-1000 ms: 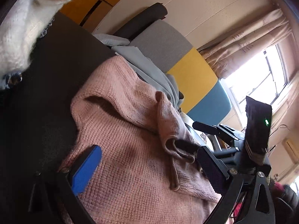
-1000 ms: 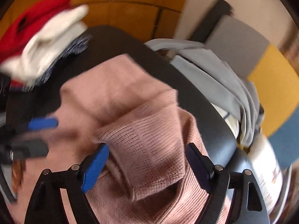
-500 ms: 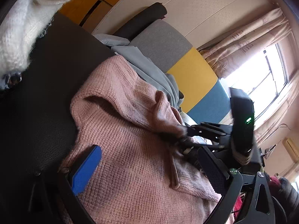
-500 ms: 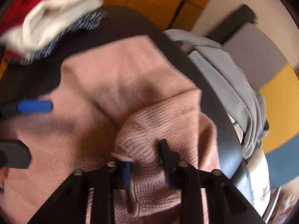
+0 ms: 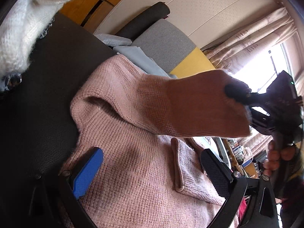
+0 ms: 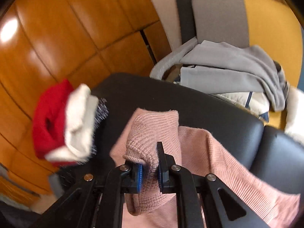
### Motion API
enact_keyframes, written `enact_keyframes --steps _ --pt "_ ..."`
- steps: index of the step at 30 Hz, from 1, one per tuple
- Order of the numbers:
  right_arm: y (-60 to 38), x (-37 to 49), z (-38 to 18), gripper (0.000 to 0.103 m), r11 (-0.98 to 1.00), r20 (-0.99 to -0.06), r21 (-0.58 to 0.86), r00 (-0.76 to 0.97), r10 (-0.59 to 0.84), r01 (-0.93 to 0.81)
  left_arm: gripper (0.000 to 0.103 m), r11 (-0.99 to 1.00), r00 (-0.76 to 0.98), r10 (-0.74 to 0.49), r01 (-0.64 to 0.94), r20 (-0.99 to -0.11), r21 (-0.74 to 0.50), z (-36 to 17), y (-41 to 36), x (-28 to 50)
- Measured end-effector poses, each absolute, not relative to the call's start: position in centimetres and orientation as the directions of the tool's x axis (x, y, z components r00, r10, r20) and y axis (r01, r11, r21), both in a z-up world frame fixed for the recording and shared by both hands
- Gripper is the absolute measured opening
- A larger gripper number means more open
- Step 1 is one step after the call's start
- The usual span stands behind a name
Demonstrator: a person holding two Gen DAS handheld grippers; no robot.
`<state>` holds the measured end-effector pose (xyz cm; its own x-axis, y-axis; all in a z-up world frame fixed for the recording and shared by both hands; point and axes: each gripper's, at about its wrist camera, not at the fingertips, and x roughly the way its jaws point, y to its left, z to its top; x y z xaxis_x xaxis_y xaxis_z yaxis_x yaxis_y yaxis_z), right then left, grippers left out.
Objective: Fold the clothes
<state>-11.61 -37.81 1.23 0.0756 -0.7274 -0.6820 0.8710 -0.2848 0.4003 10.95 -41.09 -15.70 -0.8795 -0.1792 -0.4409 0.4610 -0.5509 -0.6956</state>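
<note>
A: Pink knit sweater [image 5: 144, 180] is lying spread on the black seat [image 5: 47, 95], w/ one sleeve [image 5: 190, 106] lifted off it to the right.

B: Right gripper [image 6: 150, 169]?

A: It's pinching the sleeve cuff [image 6: 144, 152] btwn nearly closed jaws, fabric bunching around the pads. A hand [image 5: 275, 157] is holding its handle at the right edge.

B: Left gripper [image 5: 152, 172]?

A: Jaws are standing wide apart over the sweater body, blue pad on the left, black on the right, nothing clamped.

B: Other stuff?

A: Red and white clothes [image 6: 62, 121] are sitting at the seat's far left; grey garment [image 6: 237, 66] is draped over the grey-yellow chair [image 6: 266, 19] behind.
</note>
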Motion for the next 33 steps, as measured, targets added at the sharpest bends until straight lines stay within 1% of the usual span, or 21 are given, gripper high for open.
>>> enact_keyframes --steps 3,5,7,8,11,14,16,17,19,20,21,23,26,28,29,30,31,33 --pt "-35.1 -12.5 2.7 0.011 -0.283 -0.59 0.519 0.099 -0.801 0.806 0.103 -0.551 -0.884 -0.157 0.448 -0.44 -0.704 -15.7 -41.3 10.9" --pt "-32.9 -12.7 3.9 0.011 -0.259 -0.515 0.585 0.105 -0.851 0.768 0.103 -0.549 -0.892 -0.112 0.423 -0.438 -0.721 -15.5 -41.6 10.8" --pt "-30.2 -12.6 4.4 0.011 -0.248 -0.459 0.622 0.09 -0.884 0.743 0.103 -0.536 -0.908 -0.046 0.375 -0.417 -0.756 -15.4 -42.2 10.6" --pt "-28.9 -12.7 4.3 0.011 -0.254 -0.446 0.632 0.076 -0.892 0.732 0.103 -0.525 -0.912 -0.029 0.362 -0.409 -0.771 -15.4 -42.6 10.5" --pt "-25.0 -13.4 2.6 0.011 -0.308 -0.435 0.673 0.023 -0.9 0.673 0.103 -0.465 -0.926 0.001 0.334 -0.378 -0.819 -15.6 -43.9 10.5" --pt "-21.1 -15.0 -0.6 0.011 -0.39 -0.452 0.71 -0.045 -0.891 0.587 0.103 -0.424 -0.935 0.013 0.317 -0.355 -0.849 -15.7 -44.6 10.4" --pt "-19.2 -16.2 -3.1 0.011 -0.445 -0.484 0.718 -0.076 -0.872 0.535 0.103 -0.444 -0.928 0.002 0.333 -0.373 -0.832 -15.7 -44.3 10.0" --pt "-18.6 -16.8 -4.4 0.014 -0.479 -0.513 0.71 -0.086 -0.854 0.516 0.103 -0.469 -0.921 -0.009 0.347 -0.389 -0.812 -15.7 -43.9 9.8" --pt "-17.8 -17.7 -6.9 0.014 -0.507 -0.539 0.725 -0.073 -0.839 0.465 0.103 -0.545 -0.902 -0.037 0.38 -0.431 -0.748 -15.6 -42.8 9.0" --pt "-17.4 -18.1 -8.1 0.018 -0.521 -0.552 0.729 -0.071 -0.831 0.444 0.103 -0.583 -0.886 -0.05 0.401 -0.461 -0.707 -15.5 -42.2 8.4" --pt "-16.9 -18.3 -9.1 0.028 -0.522 -0.548 0.745 -0.066 -0.834 0.416 0.103 -0.608 -0.873 -0.06 0.416 -0.484 -0.677 -15.5 -41.8 7.9" --pt "-15.5 -18.6 -11.2 0.031 -0.504 -0.512 0.805 -0.061 -0.857 0.313 0.103 -0.617 -0.865 -0.06 0.424 -0.498 -0.663 -15.5 -41.8 7.5" --pt "-14.0 -18.5 -12.9 0.034 -0.434 -0.429 0.865 -0.078 -0.9 0.252 0.103 -0.612 -0.876 -0.059 0.411 -0.479 -0.676 -15.7 -41.8 7.6" --pt "-13.6 -17.9 -12.7 0.04 -0.403 -0.391 0.875 -0.101 -0.915 0.269 0.103 -0.617 -0.872 -0.063 0.416 -0.485 -0.668 -15.8 -41.6 7.5" --pt "-13.4 -17.7 -12.5 0.046 -0.391 -0.375 0.877 -0.111 -0.92 0.279 0.103 -0.62 -0.871 -0.065 0.418 -0.488 -0.664 -15.9 -41.6 7.5" --pt "-13.5 -17.6 -12.2 0.051 -0.396 -0.377 0.871 -0.12 -0.918 0.291 0.103 -0.621 -0.87 -0.065 0.419 -0.489 -0.662 -15.9 -41.6 7.5" --pt "-13.7 -17.5 -11.9 0.052 -0.408 -0.387 0.86 -0.128 -0.913 0.306 0.103 -0.62 -0.871 -0.065 0.418 -0.488 -0.664 -15.8 -41.6 7.6" --pt "-14.7 -17.0 -11.1 0.05 -0.5 -0.479 0.78 -0.153 -0.864 0.377 0.103 -0.618 -0.872 -0.064 0.417 -0.486 -0.667 -15.8 -41.7 7.6"
